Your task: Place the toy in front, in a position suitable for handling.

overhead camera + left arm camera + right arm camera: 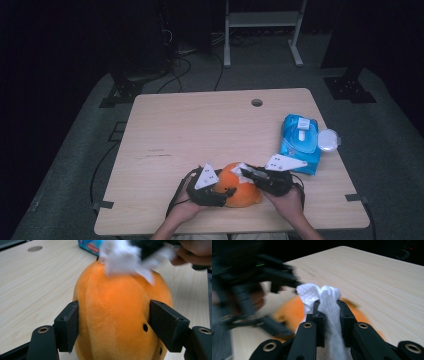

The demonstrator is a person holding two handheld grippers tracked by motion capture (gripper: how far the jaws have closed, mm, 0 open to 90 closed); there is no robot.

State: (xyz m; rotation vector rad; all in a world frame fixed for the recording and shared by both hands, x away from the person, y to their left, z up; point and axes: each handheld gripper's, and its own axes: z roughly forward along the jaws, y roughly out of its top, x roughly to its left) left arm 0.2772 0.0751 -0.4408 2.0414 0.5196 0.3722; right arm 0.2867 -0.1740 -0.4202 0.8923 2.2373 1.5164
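The orange plush toy (240,190) is found near the table's (200,130) front edge. It is clamped on both flanks by the left gripper (112,325). A white wipe (325,300) is pinched in the closed right gripper (329,312) and laid against the toy's top. A blue wipes pack (300,142) is noted at the right edge.

A pale wooden bench (200,125) stands on grey carpet (390,150) in a dim room, black cables (175,75) trailing toward a white metal frame (262,20) behind.
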